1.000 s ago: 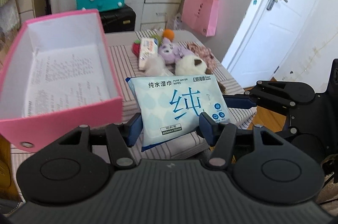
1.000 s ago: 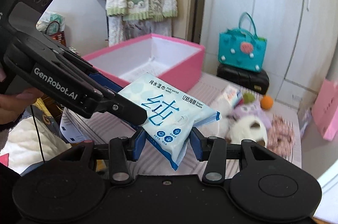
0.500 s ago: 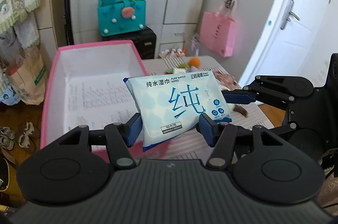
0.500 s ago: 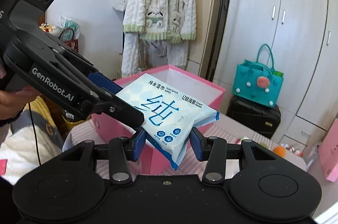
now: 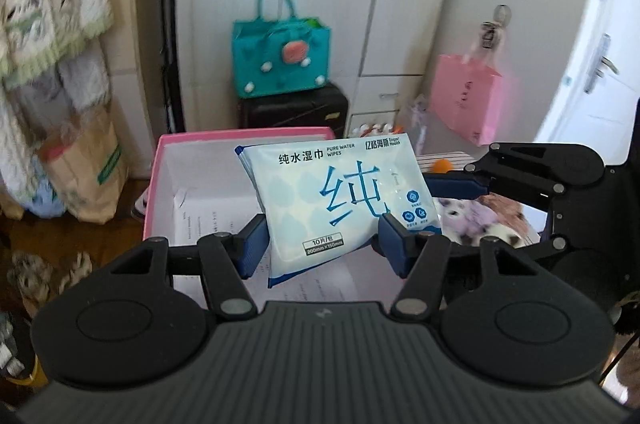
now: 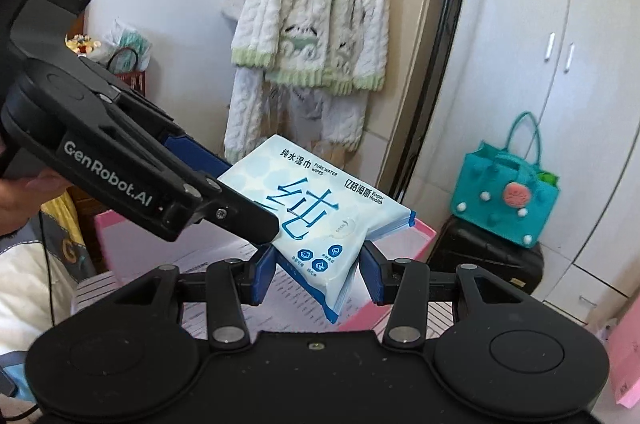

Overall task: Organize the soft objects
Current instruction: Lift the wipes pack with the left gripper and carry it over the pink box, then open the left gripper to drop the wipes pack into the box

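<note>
While the flat, glossy plastic wipes pack (image 5: 340, 200) hangs over the pink box (image 5: 160, 160), both tools clamp it. The left gripper (image 5: 322, 244) pinches its lower edge; the right gripper (image 6: 316, 278) pinches one corner

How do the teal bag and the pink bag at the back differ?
The teal bag stands on a black case; the pink bag hangs from a hook on the wall. The teal bag has looped handles, white pompoms and a pink patch; the pink bag is plain apart from small print. Both sit beyond the pink box, untouched by either gripper.
</note>
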The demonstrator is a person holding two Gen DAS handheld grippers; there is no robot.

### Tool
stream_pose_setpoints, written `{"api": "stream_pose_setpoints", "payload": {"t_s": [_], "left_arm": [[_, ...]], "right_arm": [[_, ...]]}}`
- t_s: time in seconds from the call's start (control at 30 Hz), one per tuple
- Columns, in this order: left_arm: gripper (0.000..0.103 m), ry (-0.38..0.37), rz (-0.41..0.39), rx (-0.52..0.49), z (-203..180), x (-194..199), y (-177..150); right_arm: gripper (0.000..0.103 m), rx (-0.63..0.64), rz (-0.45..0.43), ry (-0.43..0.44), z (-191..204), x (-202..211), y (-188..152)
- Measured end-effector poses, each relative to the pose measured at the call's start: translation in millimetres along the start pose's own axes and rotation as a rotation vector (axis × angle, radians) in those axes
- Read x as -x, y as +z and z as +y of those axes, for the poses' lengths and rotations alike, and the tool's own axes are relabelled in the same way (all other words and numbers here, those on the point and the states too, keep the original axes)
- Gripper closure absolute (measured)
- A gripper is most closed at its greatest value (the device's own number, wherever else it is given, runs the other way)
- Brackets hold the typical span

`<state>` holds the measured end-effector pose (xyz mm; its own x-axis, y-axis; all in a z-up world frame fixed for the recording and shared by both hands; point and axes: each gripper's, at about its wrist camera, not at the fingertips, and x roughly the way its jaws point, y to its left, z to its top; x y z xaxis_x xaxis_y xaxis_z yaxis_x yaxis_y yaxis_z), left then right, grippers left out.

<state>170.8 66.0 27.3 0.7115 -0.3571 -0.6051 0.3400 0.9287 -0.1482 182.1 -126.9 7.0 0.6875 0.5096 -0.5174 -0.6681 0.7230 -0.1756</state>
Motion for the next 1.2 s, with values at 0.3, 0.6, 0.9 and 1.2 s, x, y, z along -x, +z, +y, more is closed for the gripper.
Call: {"api": "stream_pose_setpoints", "payload": {"t_s": [0.3, 0.6, 0.9, 1.2], "left_arm": [[0.045, -0.004, 0.241, 0.201, 58, -92, 41], [0.044, 0.012, 0.379, 0.262, 73, -139, 41], [0.042, 0.021, 0.412, 0.315, 80, -154, 45], [0.041, 0.052, 0.384, 0.219, 69, -132, 39]], "right_arm": [[0.052, -0.026, 0.232, 0.075, -42, -97, 24], [0.053, 0.019, 0.409, 0.030, -31, -141, 24], [0.051, 0.084, 0.486, -0.108, -24, -158, 30], [0.051, 0.048, 0.404, -0.060, -23, -111, 28]]}}
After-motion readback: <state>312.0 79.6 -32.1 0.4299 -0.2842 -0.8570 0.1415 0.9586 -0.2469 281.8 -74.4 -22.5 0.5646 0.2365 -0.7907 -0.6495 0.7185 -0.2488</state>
